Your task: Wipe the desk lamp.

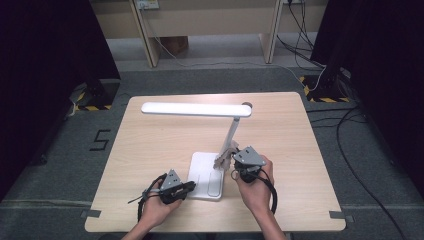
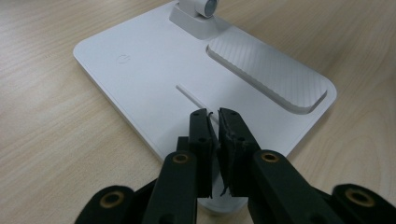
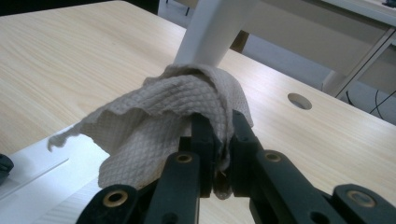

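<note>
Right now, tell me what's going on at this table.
A person is wiping a white desk lamp on a wooden table with hand-held grippers. The right gripper is shut on a crumpled paper towel and presses it against the lower part of the lamp's upright arm. The left gripper, jaws shut with nothing between them, rests its tips on the near edge of the lamp's flat base, seemingly to steady it.

Pale wood-grain desk (image 1: 150,150), smooth matt white plastic lamp (image 1: 200,109), crumpled quilted paper towel (image 3: 159,121), matt black plastic jaws.
</note>
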`<action>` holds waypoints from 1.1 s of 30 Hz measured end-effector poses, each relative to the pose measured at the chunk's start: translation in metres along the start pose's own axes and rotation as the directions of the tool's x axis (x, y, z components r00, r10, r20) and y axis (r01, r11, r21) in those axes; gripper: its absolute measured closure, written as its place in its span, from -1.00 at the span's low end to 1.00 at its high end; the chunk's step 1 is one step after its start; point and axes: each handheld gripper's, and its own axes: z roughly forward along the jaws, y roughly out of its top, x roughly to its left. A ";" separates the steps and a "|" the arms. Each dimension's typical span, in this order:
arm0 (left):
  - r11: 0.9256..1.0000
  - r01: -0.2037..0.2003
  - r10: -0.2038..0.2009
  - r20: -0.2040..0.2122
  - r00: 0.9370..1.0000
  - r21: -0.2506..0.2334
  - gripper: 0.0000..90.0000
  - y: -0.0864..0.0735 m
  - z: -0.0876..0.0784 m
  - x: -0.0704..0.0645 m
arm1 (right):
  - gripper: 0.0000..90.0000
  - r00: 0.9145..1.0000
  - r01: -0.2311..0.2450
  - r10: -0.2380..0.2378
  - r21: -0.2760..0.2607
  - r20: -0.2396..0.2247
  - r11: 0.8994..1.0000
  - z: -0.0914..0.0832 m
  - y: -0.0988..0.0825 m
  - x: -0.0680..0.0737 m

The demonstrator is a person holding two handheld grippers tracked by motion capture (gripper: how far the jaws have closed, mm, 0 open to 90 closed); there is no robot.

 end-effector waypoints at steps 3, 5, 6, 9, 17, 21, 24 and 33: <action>1.000 -0.001 0.001 0.000 1.000 0.000 0.84 0.000 0.000 0.000 | 0.87 1.000 0.001 -0.001 0.006 -0.003 1.000 0.002 -0.002 0.001; 1.000 0.000 0.000 0.001 1.000 0.000 0.84 0.000 0.000 0.000 | 0.87 1.000 0.002 -0.002 0.010 -0.003 1.000 0.003 -0.004 0.002; 1.000 -0.001 0.001 0.000 1.000 0.000 0.84 0.000 0.000 0.000 | 0.87 1.000 0.003 -0.002 0.012 -0.004 1.000 0.004 -0.004 0.002; 1.000 -0.001 0.001 0.000 1.000 0.000 0.84 0.000 0.000 0.000 | 0.87 1.000 -0.004 0.004 0.014 -0.006 1.000 0.004 -0.004 0.003; 1.000 -0.002 0.002 0.000 1.000 0.000 0.84 0.000 0.000 0.000 | 0.87 1.000 0.005 -0.004 0.028 -0.010 1.000 0.008 -0.007 0.004; 1.000 -0.002 0.002 0.000 1.000 0.000 0.84 0.000 0.000 0.000 | 0.87 1.000 0.005 -0.004 0.031 -0.010 1.000 0.008 -0.008 0.004; 1.000 -0.001 0.001 -0.001 1.000 -0.001 0.84 0.000 0.000 0.000 | 0.87 1.000 0.008 -0.008 0.031 -0.011 0.999 0.010 -0.009 0.004; 1.000 0.000 0.000 0.000 1.000 -0.002 0.84 0.000 0.000 0.000 | 0.87 1.000 0.006 -0.005 0.050 -0.023 0.999 0.016 -0.014 0.006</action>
